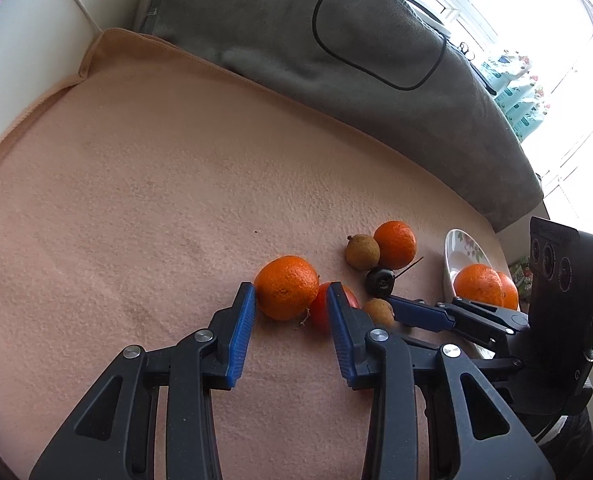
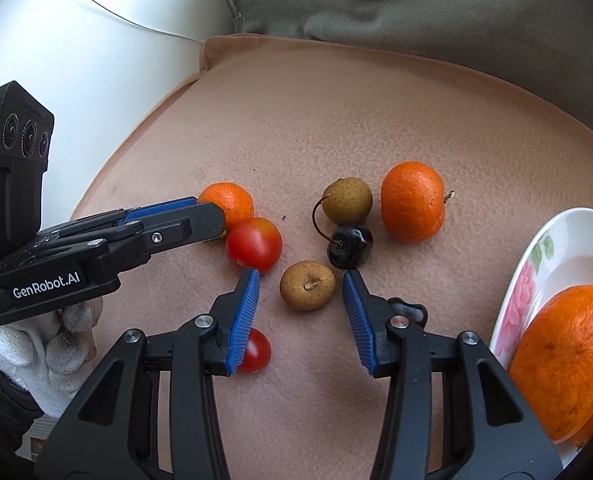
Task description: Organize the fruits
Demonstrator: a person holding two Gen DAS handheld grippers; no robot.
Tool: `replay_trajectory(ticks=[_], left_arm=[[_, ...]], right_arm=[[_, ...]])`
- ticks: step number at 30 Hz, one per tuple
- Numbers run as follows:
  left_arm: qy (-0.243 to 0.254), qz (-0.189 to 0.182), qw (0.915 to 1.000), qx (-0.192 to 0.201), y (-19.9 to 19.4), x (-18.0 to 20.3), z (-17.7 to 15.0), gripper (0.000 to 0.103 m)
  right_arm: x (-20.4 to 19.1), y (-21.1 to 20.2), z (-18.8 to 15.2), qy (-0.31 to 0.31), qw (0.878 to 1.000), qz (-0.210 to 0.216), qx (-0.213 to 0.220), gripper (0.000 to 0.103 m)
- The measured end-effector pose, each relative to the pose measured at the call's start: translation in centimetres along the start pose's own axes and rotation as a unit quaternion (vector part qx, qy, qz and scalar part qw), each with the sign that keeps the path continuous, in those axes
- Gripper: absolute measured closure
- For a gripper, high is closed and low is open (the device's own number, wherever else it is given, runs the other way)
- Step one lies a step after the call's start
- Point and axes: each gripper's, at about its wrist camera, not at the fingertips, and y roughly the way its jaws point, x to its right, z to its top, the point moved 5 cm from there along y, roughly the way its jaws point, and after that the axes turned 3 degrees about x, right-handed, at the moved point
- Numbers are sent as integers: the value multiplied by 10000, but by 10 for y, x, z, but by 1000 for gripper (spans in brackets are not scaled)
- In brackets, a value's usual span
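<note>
Right gripper [image 2: 301,276] pitched steeply down at the cloth [image 2: 336,120], jaws apart astride a longan [image 2: 307,285], pads clear of it. At left, gloved hand [image 2: 56,344] under the left gripper [image 1: 291,291], angled down and reaching in sideways, jaws apart with tips flanking a mandarin [image 2: 230,200], no squeeze visible. Just beside it a tomato [image 2: 253,243], then a cherry [image 2: 350,246] and a second mandarin [image 2: 412,202] loose on the cloth, and at far right a plate [image 2: 512,280] holding oranges [image 2: 568,360].
</note>
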Motion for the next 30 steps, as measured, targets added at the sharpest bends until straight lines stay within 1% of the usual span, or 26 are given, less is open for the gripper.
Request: replay_trajectory(ticks=[2,7,12,18,23,30], left_arm=[[-73,-10,10000,-11,2,-2,1,68],[-236,-106,9997,-43,7,-7,0,69],[-272,-100,9996,1,6,-7,1,70],[-332,-118,9993,81,2,-11,1,70],[-383,-107,9991,158,-6,-16,3,70],[-255,-59,9993,282,-17,-12,7,70]], right_arm=[[-1,1,0,-33,10000,-38,-7,57],[2,2,3,-10,9999,-116,-35,71],[1,3,6,-74,9999,-147,-54,74],[3,4,7,21,10000,-85,-19,74],[5,-6,5,67,9999,-55,65,74],[5,-20,5,49,9998,-21,178,74]])
